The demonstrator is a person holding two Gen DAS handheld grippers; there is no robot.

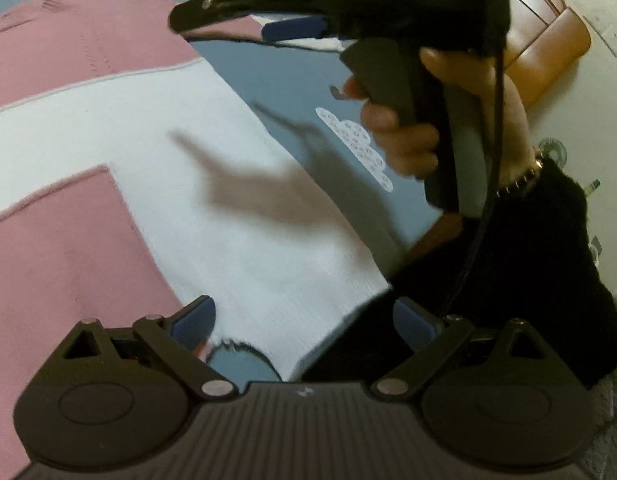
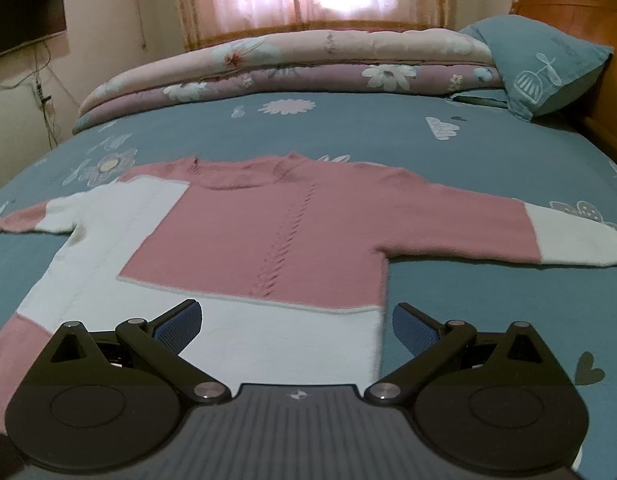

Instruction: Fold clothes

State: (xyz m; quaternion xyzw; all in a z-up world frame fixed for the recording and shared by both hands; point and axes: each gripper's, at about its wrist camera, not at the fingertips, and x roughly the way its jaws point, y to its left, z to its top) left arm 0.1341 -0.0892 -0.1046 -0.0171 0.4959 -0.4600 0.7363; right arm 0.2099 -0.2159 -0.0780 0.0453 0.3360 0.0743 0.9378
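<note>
Left sleeve (image 2: 36, 220): pink at the cuff with a white upper part, stretched out flat toward the left side of the bed.
Sweater (image 2: 268, 236): pink and white knit, spread flat, front up, on the blue patterned bedsheet (image 2: 488, 312); white band along the hem.
Left gripper (image 1: 304, 320): fingers spread wide, holding nothing, hovering over the white hem corner near the bed's edge.
Right gripper (image 2: 296, 324): fingers released and wide apart, empty, low above the white hem band.
Hand (image 1: 408, 136): wrapped around the right gripper's handle, in a black sleeve.
Right sleeve (image 2: 508, 232): pink with a white cuff, extended rightward.
Pillow (image 2: 540, 64): blue, against the wooden headboard (image 2: 580, 0).
</note>
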